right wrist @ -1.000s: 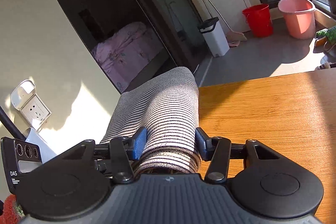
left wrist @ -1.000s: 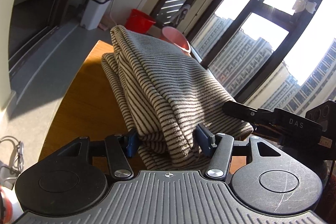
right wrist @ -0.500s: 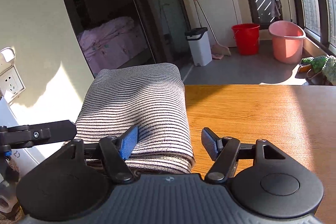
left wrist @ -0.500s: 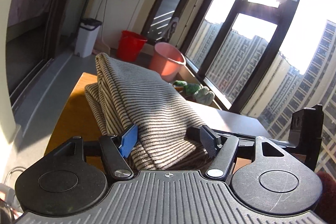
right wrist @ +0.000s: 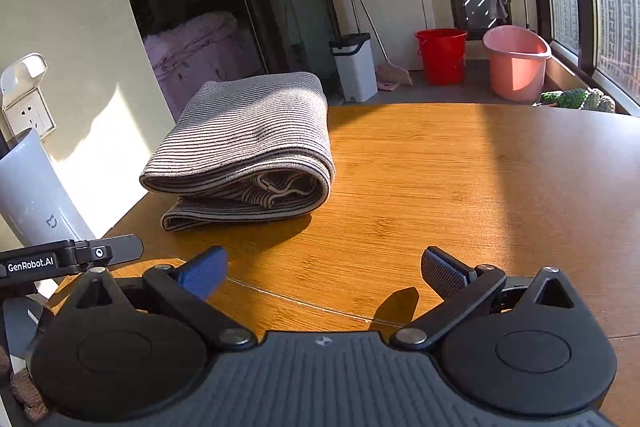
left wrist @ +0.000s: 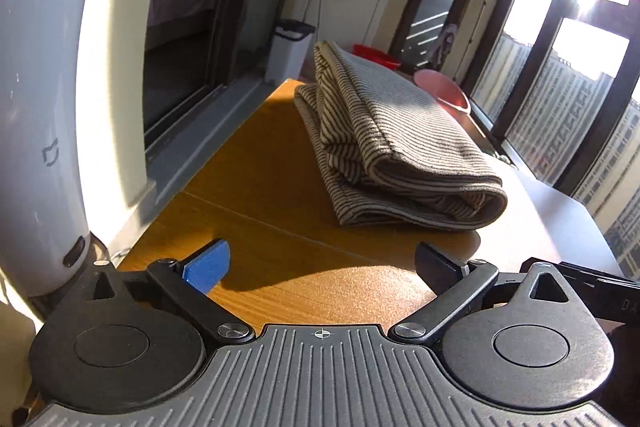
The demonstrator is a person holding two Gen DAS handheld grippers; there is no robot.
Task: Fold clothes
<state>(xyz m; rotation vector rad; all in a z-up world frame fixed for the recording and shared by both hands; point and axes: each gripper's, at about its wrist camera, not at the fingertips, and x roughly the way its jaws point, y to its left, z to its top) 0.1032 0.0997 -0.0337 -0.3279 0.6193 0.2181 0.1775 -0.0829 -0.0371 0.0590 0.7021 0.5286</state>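
A striped beige-and-dark garment (left wrist: pixel 384 139) lies folded in a thick bundle on the wooden table (left wrist: pixel 272 187). It also shows in the right wrist view (right wrist: pixel 248 143), at the table's left side. My left gripper (left wrist: pixel 320 263) is open and empty, pulled back from the bundle over bare wood. My right gripper (right wrist: pixel 324 271) is open and empty too, a short way in front of the bundle's folded end. Part of the other gripper (right wrist: pixel 72 255) shows at the left edge of the right wrist view.
A tall white appliance (left wrist: pixel 36 107) stands off the table's left edge. A white bin (right wrist: pixel 354 67), a red bucket (right wrist: pixel 440 55) and a pink tub (right wrist: pixel 516 63) stand on the floor beyond the table. Windows run along the right.
Both grippers have let go of the folded garment, opened wide and drawn back from it. The bundle now rests on the table by itself.
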